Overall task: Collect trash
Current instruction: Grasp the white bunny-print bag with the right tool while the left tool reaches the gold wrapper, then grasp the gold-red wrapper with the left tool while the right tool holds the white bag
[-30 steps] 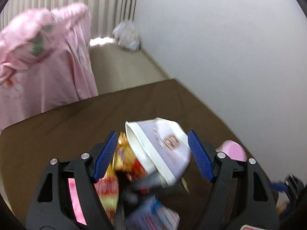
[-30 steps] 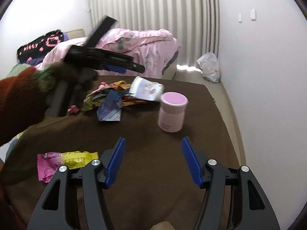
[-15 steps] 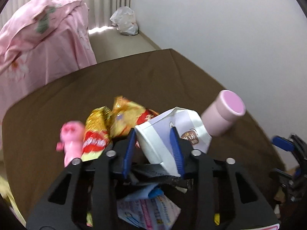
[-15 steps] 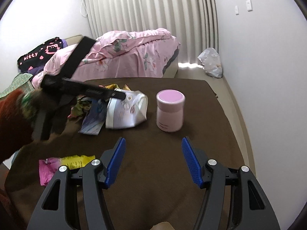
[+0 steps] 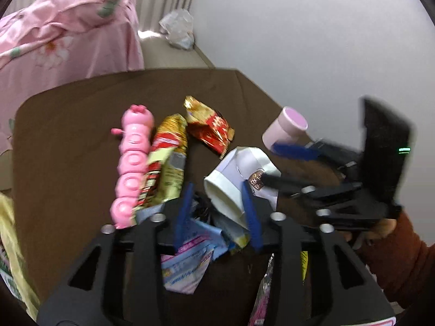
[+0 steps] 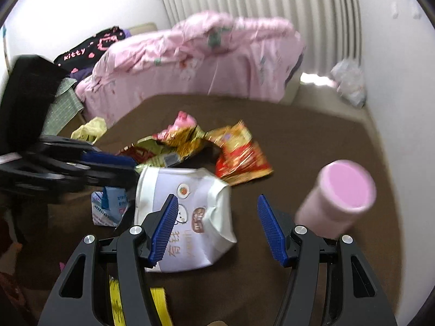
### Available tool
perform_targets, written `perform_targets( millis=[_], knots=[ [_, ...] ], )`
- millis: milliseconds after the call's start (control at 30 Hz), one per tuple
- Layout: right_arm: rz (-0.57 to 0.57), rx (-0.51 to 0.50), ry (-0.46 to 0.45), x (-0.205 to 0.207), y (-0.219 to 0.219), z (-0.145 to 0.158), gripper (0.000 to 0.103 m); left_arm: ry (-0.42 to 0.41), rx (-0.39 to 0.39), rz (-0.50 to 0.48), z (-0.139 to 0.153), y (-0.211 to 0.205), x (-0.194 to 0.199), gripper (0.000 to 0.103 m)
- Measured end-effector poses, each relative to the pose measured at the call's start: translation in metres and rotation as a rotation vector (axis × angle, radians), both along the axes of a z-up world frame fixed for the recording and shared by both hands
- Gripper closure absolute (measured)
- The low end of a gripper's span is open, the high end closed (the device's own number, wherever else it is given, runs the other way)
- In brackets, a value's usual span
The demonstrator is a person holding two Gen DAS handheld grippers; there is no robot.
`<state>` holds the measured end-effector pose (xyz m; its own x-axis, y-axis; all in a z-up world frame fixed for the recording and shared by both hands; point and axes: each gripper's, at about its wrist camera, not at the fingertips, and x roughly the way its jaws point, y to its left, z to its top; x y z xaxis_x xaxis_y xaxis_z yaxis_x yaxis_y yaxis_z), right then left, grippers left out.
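Right wrist view — white bag (image 6: 187,217) lies under parted right hand-held gripper (image 6: 217,228).

The table (image 6: 312,141) is dark brown. On it lie a white cup (image 6: 187,217) with small printed pictures, red-and-gold wrappers (image 6: 239,152), a pale blue packet (image 6: 108,206), a pink toy (image 5: 133,163) and a pale pink jar (image 6: 337,198). Gripper pads (image 6: 164,229) are blue; the quilt (image 6: 206,57) is pink, flowered.
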<state>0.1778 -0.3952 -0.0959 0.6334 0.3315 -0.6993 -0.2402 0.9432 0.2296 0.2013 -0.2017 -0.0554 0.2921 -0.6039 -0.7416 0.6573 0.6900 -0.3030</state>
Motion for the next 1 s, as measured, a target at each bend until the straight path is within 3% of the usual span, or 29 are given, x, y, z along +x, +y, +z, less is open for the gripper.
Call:
perform_targets(
  millis=[100,133,167,300,433,633,733,833,933,1000],
  knots=[
    [0.0,0.062,0.024,-0.002,0.0,-0.008,0.063,-0.037,-0.03,0.05,0.013,0.017,-0.005,0.058],
    [-0.02,0.065,0.04,-0.003,-0.002,-0.01,0.074,-0.054,-0.035,0.073,0.016,0.024,-0.007,0.057],
    [-0.03,0.07,0.04,-0.006,-0.004,-0.01,0.076,-0.066,-0.04,0.091,0.017,0.029,-0.008,0.056],
    [-0.092,0.058,0.005,-0.028,-0.014,-0.001,0.076,-0.078,-0.062,0.144,0.019,0.049,-0.011,0.053],
    [-0.151,0.016,-0.037,-0.054,-0.023,0.009,0.076,-0.074,-0.062,0.119,0.01,0.054,-0.022,0.05],
    [-0.275,-0.074,-0.115,-0.095,-0.041,0.019,0.076,-0.1,-0.099,0.033,0.019,0.015,-0.022,0.05],
    [-0.338,-0.061,-0.14,-0.11,-0.056,0.022,0.076,-0.13,-0.097,0.02,0.023,-0.019,-0.011,0.049],
    [-0.378,-0.031,-0.144,-0.118,-0.072,0.021,0.076,-0.166,-0.056,0.049,0.02,-0.057,0.009,0.049],
    [-0.396,-0.004,-0.151,-0.124,-0.082,0.021,0.076,-0.263,0.094,0.082,0.009,-0.096,0.038,0.049],
    [-0.395,0.005,-0.163,-0.127,-0.083,0.02,0.076,-0.223,0.178,0.087,-0.006,-0.114,0.064,0.049]
  ],
)
